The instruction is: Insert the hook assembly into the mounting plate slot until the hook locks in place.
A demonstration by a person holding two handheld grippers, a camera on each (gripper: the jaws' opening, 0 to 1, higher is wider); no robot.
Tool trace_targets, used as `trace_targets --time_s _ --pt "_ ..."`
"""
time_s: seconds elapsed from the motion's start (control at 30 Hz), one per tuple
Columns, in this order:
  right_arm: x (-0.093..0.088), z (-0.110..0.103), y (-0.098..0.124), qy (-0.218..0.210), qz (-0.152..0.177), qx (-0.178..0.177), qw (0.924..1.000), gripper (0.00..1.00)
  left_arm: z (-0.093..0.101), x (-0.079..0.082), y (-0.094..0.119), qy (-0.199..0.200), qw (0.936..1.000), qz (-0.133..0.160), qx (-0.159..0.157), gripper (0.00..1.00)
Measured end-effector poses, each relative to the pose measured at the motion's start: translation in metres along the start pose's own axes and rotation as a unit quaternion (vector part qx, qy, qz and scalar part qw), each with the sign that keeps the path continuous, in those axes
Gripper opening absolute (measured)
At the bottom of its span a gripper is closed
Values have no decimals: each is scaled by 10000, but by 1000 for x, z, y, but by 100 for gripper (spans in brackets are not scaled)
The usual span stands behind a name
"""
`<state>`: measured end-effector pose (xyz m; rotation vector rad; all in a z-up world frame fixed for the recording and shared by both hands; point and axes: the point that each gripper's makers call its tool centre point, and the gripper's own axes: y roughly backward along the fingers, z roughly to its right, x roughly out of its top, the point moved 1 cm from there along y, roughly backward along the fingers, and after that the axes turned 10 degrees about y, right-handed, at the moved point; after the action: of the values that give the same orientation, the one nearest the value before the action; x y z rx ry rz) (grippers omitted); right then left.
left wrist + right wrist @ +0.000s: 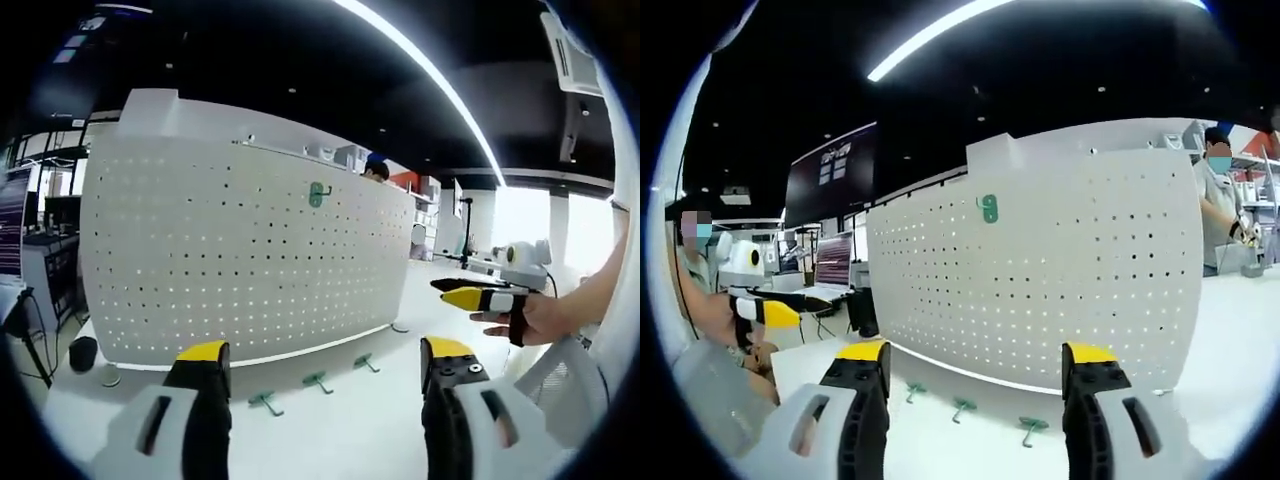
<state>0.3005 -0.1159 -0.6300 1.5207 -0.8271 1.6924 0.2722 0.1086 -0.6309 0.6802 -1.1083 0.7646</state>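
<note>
Left gripper view: left gripper (325, 365) at 6 o'clock, yellow-tipped jaws spread wide, nothing between them. Ahead stands a white pegboard (240, 260), upright on the white table (400, 330), filling the 9-to-12 side. One green hook (318, 194) hangs on the board near its top edge, about 12 o'clock. Three more green hooks lie loose on the table just in front of the board's foot, in a row between the jaws: first loose hook (265, 402), second loose hook (318, 380), third loose hook (366, 362). The right gripper (470, 293) comes in at 3 o'clock, held in a hand (535, 318); its jaws look close together and seem empty, but at this angle I cannot tell for sure.

Right gripper view: own jaws at 6 o'clock stand wide apart, holding nothing. Same pegboard dead ahead, mounted hook at roughly 12 o'clock, three loose hooks on the table between the jaws, near the board's base. Left gripper at 9 o'clock. A person in a mask (1218, 205) stands behind the board at 3 o'clock. A small dark object (84, 353) sits on the table at 8 o'clock in the left gripper view, too blurred to identify.
</note>
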Motion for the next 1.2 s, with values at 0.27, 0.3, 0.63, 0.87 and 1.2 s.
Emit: trace_targets --time_s 0.27,0.3,0.63,0.87,1.2 --pt "-1 -1 -1 -17 1 11 10000 67 -3 -3 -1 14 10000 -39 18 80" --pt "-1 -1 -1 -20 -1 15 10000 67 -3 -3 -1 27 10000 -48 16 80" --pt "0 -2 -1 -26 31 26 10000 66 -8 -2 -8 -179 9996 -236 -44 80" --pt "3 -2 1 -36 84 19 10000 66 -14 -2 -13 -265 9989 -365 -97 80" --pt "2 -4 1 22 36 60 10000 65 -26 -11 -26 -761 9923 -951 -233 79"
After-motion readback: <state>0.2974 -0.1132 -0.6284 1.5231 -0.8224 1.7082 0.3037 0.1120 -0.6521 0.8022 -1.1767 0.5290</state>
